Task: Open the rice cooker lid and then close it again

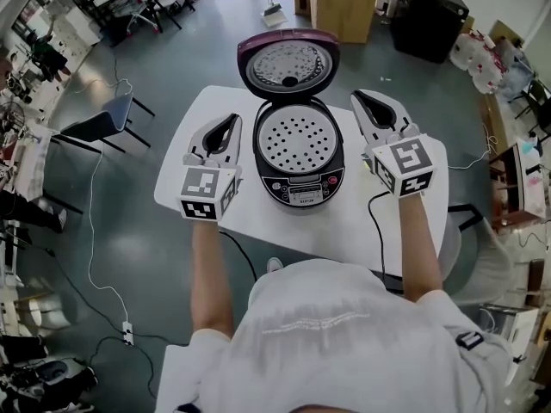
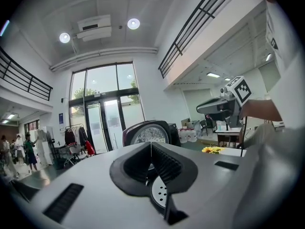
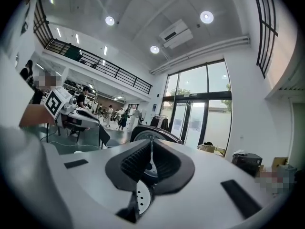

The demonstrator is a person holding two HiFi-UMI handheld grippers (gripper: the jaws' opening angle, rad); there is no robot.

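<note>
Left gripper and right gripper both have their fingers shut on nothing, one on each side of the cooker on the surface. Beyond the fingers, between them, the lid stands fully open. It looks stiff, hinged and glossy, so it is probably best pushed down at its top rim.

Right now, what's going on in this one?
A person holds a tool in each hand, one on either side of a rice cooker that sits on a white table. The cooker's lid stands fully open, showing a perforated inner tray. The left tool and right tool are both shut with nothing between their jaws, and neither appears to touch the cooker. The lid is not yet closed.
</note>
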